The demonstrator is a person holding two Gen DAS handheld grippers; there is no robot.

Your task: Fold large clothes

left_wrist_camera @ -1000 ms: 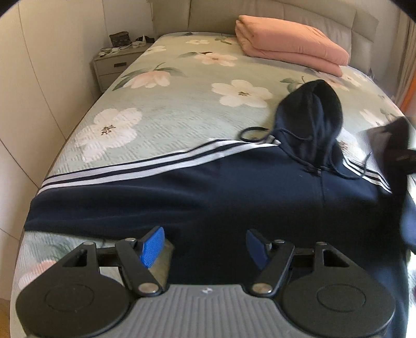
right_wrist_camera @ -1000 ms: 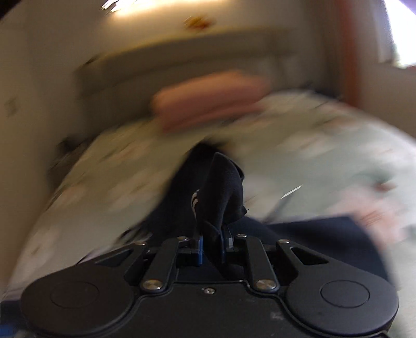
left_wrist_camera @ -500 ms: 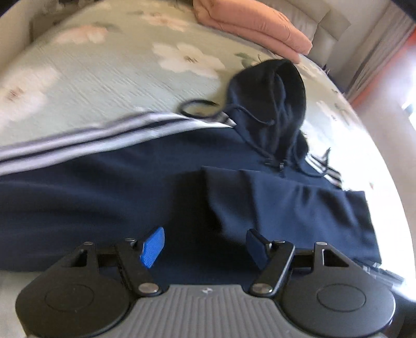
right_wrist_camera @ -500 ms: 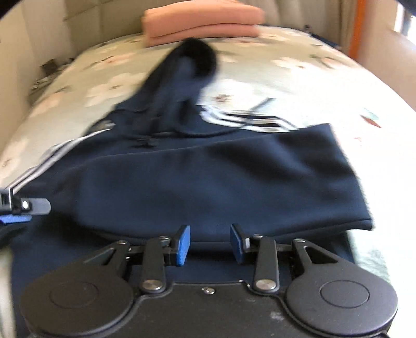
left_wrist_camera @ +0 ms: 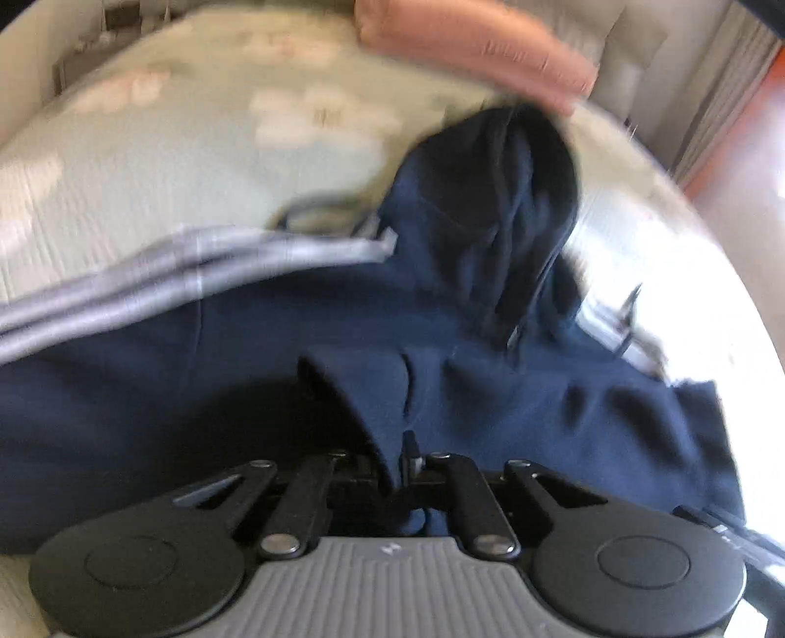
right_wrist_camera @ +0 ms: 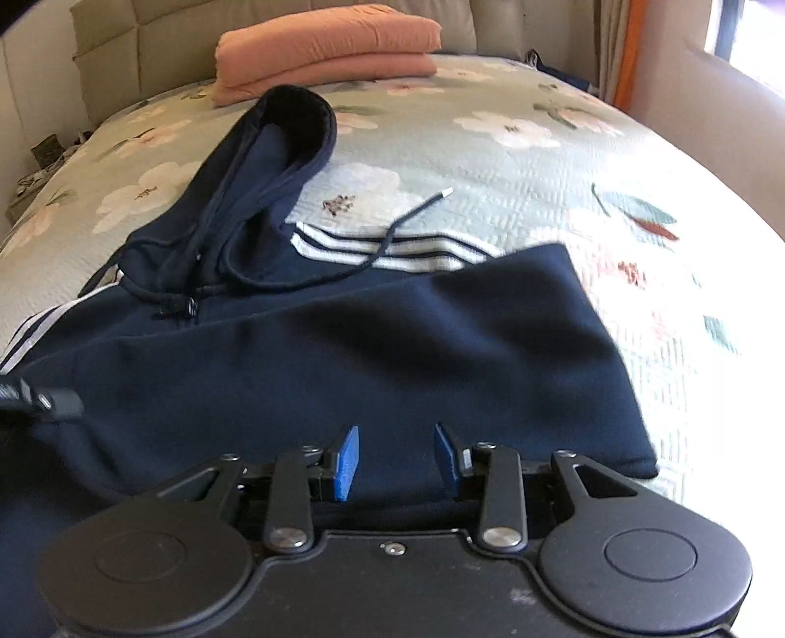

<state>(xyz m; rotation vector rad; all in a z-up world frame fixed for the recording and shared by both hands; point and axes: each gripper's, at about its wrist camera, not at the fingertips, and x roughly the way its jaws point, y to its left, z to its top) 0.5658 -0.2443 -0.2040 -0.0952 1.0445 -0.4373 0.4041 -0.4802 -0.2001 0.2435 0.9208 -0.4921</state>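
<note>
Navy-blue cotton hoodie with white sleeve stripes (right_wrist_camera: 343,343) is lying spread across the near end of a bed covered by a pale green quilted bedspread with printed flowers (right_wrist_camera: 515,162); its hood (right_wrist_camera: 279,147) is stretching toward the headboard end, and one white-tipped drawstring (right_wrist_camera: 392,235) is trailing onto the bedspread beside the striped shoulder. A sleeve folded inward is resting across the chest, its cuff end reaching toward the bed's right edge. In the blurred left wrist view, the left gripper (left_wrist_camera: 400,471) is closing its jaws on a raised fold of the navy fabric (left_wrist_camera: 382,392), which is sitting pinched between the fingers and lifting off the layer below. The right gripper (right_wrist_camera: 397,461) is hanging with its blue pads (right_wrist_camera: 347,461) parted just above the folded sleeve, nothing clamped between them. A tip of the left gripper is showing at the left border of the right wrist view. Salmon-pink folded blanket (right_wrist_camera: 324,44) is lying at the headboard end, well apart from the hoodie's body.
</note>
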